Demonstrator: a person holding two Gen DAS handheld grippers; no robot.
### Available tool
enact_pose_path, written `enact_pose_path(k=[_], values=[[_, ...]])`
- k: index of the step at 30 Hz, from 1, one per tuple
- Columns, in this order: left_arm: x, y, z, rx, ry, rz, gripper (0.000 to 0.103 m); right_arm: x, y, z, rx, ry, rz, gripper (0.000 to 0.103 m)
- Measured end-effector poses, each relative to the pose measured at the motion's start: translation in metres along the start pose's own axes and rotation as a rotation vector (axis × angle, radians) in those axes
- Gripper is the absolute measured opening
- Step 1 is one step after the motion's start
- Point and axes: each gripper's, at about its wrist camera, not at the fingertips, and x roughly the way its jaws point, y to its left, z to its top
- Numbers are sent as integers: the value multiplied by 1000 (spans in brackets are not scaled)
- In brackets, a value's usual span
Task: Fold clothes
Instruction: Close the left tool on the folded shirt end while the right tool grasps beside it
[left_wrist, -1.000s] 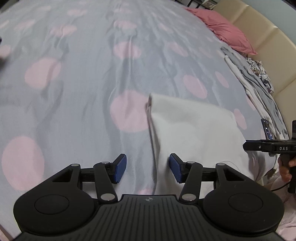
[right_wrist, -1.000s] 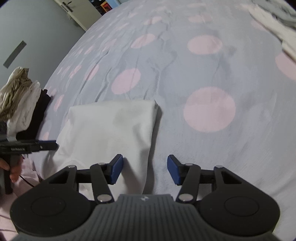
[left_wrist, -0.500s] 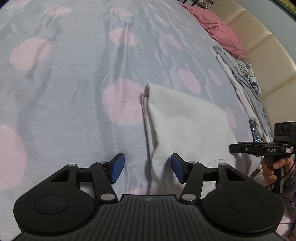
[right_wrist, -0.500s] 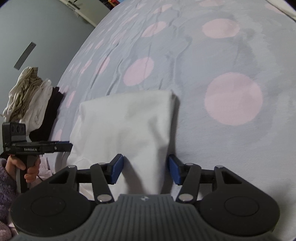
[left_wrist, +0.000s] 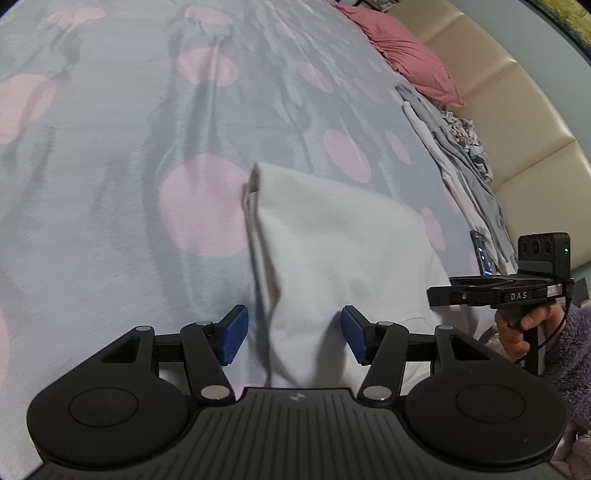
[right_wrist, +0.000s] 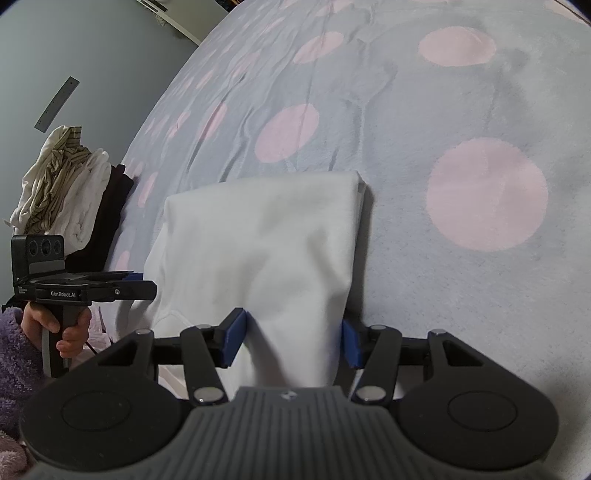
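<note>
A folded white garment (left_wrist: 340, 251) (right_wrist: 266, 243) lies on the grey bedspread with pink dots (left_wrist: 110, 147) (right_wrist: 461, 110). My left gripper (left_wrist: 293, 338) is open, its blue pads straddling the garment's near left edge. In the right wrist view my right gripper (right_wrist: 293, 341) is open too, with the garment's near right part lying between its pads. Each gripper shows in the other's view, held by a hand in a purple fleecy sleeve: the right gripper (left_wrist: 495, 291) at the far right, the left gripper (right_wrist: 85, 286) at the far left.
A pile of folded clothes (right_wrist: 62, 184), white, striped and black, sits at the bed's left edge. Grey and white garments (left_wrist: 454, 158) lie along the right side beside a pink pillow (left_wrist: 402, 55) and a beige padded headboard (left_wrist: 517, 122).
Both grippers have moved in toward the garment's near edge. The right gripper shifted left, so the cloth now lies between its pads. Both stayed open.
</note>
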Motion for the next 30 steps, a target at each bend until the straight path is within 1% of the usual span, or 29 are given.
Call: enact_pose_path(k=[3,6,11,16,23,25,28,30], values=[[4,-4,2,14,4,-24,53,-1,0,0,1,0,4,58],[9,-12,4,44,17,-32,53,-1,-2,1,2,1,8,58],[15,-25,6,102,40,7,50,0,-2,2,2,4,9,58],[18,-27,8,120,53,26,45,3,0,5,-4,14,8,58],[18,-26,8,124,56,28,38,8,4,7,-20,20,4,58],[18,-26,9,126,55,28,34,9,6,8,-23,17,-2,55],[18,-27,9,135,53,28,28,8,7,7,-20,6,-7,46],[18,-28,9,140,49,24,24,7,7,7,-14,-2,-1,36]])
